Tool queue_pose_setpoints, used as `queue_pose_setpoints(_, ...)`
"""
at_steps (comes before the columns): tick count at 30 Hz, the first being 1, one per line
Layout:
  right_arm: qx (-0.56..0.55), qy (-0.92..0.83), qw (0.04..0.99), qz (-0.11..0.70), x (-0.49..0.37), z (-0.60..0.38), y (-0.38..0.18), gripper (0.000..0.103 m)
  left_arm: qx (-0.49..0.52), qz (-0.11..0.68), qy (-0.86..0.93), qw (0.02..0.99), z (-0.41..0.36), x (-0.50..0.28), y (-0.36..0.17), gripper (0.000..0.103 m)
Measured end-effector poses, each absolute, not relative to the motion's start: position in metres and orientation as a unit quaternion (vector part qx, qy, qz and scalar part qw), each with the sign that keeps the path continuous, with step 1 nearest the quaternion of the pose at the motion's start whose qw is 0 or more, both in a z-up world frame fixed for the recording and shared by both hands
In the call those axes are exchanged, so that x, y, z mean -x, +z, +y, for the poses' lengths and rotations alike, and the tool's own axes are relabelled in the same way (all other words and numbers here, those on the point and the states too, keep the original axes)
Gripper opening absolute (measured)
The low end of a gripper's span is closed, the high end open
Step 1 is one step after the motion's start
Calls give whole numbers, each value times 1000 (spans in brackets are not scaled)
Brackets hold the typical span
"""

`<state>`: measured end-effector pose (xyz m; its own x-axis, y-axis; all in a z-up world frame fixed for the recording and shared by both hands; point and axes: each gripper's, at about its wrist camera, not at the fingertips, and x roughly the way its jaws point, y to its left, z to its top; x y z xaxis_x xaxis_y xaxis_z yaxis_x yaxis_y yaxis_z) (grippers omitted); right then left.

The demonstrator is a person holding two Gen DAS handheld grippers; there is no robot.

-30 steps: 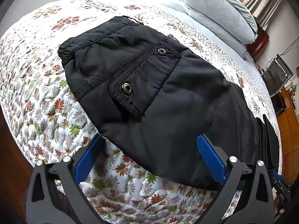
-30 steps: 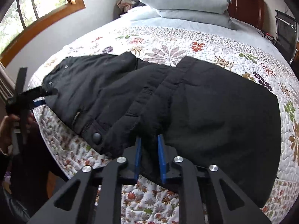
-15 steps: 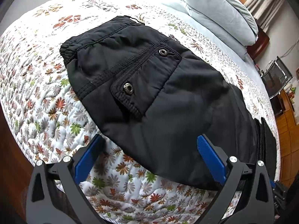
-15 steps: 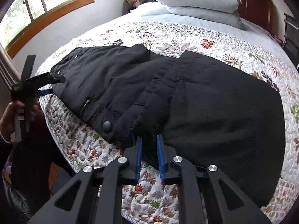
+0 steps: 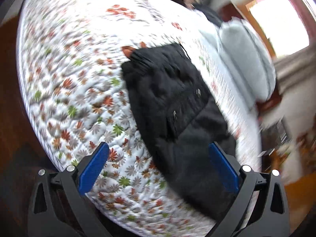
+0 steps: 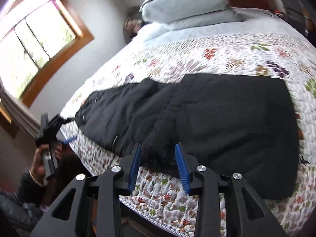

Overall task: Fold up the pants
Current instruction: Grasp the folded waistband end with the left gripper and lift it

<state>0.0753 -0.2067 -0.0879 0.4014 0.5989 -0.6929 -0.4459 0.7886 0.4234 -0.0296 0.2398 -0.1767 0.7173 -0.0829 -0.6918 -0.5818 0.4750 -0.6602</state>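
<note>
Black pants [image 5: 173,106] lie folded lengthwise on the floral quilt [image 5: 75,83], waistband far, with two snap buttons on a pocket. In the right wrist view the pants [image 6: 217,118] stretch across the bed. My left gripper [image 5: 158,162] is open and empty, pulled back above the bed's near edge; it also shows at the left of the right wrist view [image 6: 59,126]. My right gripper [image 6: 158,158] is open, its blue fingers either side of a bunched fold at the pants' near edge, not clamping it.
Grey pillows [image 6: 187,2] are stacked at the headboard. A wood-framed window [image 6: 35,45] is on the left wall. The mattress edge [image 6: 167,213] and dark floor lie just below both grippers. Furniture stands past the bed's far side [image 5: 276,134].
My right gripper has opened and let go of the pants' fold. Both grippers have drawn back and up from the bed; both views are motion-blurred.
</note>
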Motion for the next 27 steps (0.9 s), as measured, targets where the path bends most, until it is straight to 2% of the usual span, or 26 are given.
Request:
queue_pose_setpoints(4,-105,289,843,442,-79,-227,-84,37,594,306,114,735,255,36,-196,100)
queue_pose_setpoints(7,-119,265,849,442,-80,-243,-86,37,616,298,110,721,259,35,-202,100)
queue_pose_setpoints(17,-148,218,859,439,-84,-281,-89,38,627,300,82,714,263,4,-210,100)
queue_pose_setpoints(27,-137,212,856,450,-89,-274,-98,38,615,293,35,731,262,-9,-215,99)
